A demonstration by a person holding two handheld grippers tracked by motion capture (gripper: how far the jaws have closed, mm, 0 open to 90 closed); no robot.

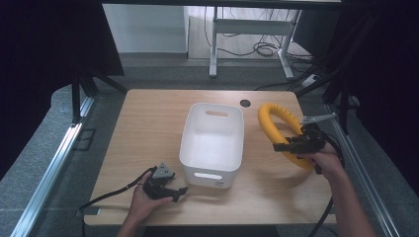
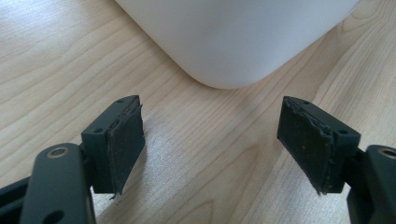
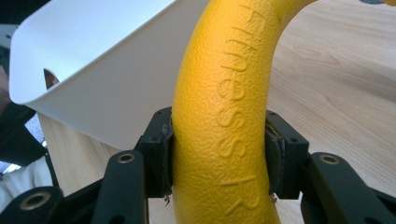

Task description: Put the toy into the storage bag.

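1. A person at a wooden table (image 1: 148,128) works with two hand-held grippers; the right gripper (image 1: 289,145) grips a yellow ring (image 1: 271,123) on the table's right side, just beside a white bin (image 1: 213,143).

2. In the right gripper view, the jaws press from both sides on the yellow ring (image 3: 224,116), whose pebbled surface carries raised lettering along its curve. The pads are squeezed flat against it, with no gap to be seen on either side.

3. From the high view, the ring appears to stand tilted, its far arc reaching toward the table's back edge and its near arc in the gripper. Whether its lowest part touches the table cannot be told.

4. The white bin (image 3: 93,70) rises close behind the ring in the right gripper view, one handle slot showing at its left end. Ring and bin stand near each other, but contact between them cannot be told.

5. The left gripper (image 1: 174,193) sits low by the table's front edge, near the bin's near left corner, the person's left hand (image 1: 143,200) wrapped around it.

6. In the left gripper view, its jaws stand wide apart with nothing between them but bare wood; the rounded corner of the bin (image 2: 233,42) lies just ahead.

7. A small dark round cap (image 1: 245,103) is set in the tabletop behind the bin, and a metal desk frame (image 1: 247,29) with loose cables stands on the floor beyond.
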